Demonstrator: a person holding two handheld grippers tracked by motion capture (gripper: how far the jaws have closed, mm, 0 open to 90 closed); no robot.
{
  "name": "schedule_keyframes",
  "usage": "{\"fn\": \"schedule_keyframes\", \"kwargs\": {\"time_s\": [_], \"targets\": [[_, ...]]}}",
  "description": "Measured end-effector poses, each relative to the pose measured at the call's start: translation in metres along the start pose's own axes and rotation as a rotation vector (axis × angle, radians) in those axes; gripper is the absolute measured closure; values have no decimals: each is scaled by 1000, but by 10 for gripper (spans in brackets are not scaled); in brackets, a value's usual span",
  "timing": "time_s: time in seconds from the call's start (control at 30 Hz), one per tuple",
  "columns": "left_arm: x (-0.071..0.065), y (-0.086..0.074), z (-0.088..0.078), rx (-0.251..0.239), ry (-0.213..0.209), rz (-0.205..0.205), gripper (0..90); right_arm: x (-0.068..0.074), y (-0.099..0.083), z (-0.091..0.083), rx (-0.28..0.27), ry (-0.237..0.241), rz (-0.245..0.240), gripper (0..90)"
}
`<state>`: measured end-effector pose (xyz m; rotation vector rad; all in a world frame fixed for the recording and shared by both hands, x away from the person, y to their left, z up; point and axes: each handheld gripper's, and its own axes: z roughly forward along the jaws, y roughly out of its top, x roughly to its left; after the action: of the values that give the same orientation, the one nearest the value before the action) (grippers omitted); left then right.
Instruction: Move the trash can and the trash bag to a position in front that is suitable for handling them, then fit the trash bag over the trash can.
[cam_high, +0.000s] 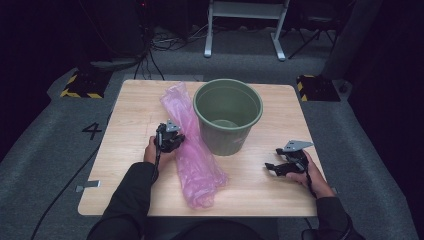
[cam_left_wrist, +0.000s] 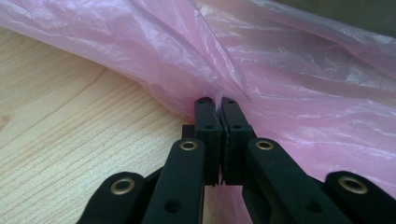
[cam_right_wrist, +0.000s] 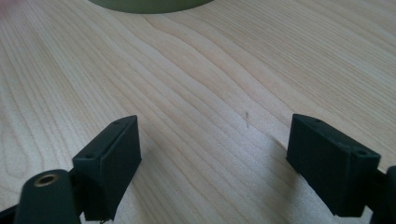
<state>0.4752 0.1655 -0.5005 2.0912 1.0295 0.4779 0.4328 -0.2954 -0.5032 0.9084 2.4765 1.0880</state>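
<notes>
Plastic, thin and pink, is caught between the jaws of the left hand-held gripper (cam_left_wrist: 216, 103): its two black jaws are pressed together on a pinched fold of the pink plastic bag (cam_left_wrist: 261, 70), and the film fans out crumpled to either side of the tips and away beyond them. From above, that left hand-held gripper (cam_high: 176, 140) sits against the bag's left edge, about halfway along its length, with the person's hand wrapped around it from behind. The bag (cam_high: 192, 150) lies long and flat on the wooden table (cam_high: 135, 115), one end stretching away past the gripper, the other trailing back toward the person. Just beyond the bag from this gripper stands a green plastic bucket (cam_high: 228, 116), upright, touching or almost touching the film. The right hand-held gripper (cam_high: 271, 168) rests low over the table on the far side of the bucket, well apart from the bag. Its jaws stand wide with bare wood between them (cam_right_wrist: 212, 154), and the bucket's base (cam_right_wrist: 149, 5) shows ahead of its tips.
</notes>
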Motion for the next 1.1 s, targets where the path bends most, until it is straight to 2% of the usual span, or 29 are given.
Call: {"fn": "schedule_keyframes", "kwargs": {"time_s": [0.17, 0.23, 0.27, 0.4, 0.7, 1.1], "targets": [[2, -1, -9, -27, -10, 7, 887, 0, 0, 0, 0, 1, -2, 174], [4, -1, -12, -39, 0, 16, 887, 0, 0, 0, 1, 2, -2, 173], [4, -1, -13, -52, -2, 5, 887, 0, 0, 0, 1, 2, -2, 173], [8, 0, -20, -83, 6, 7, 888, 0, 0, 0, 1, 3, -2, 173], [14, -1, -29, -110, 19, -8, 890, -1, 0, 0, 1, 4, -3, 171], [11, 4, -45, -172, 42, 4, 893, -1, 0, 0, 1, 3, -3, 171]]}}
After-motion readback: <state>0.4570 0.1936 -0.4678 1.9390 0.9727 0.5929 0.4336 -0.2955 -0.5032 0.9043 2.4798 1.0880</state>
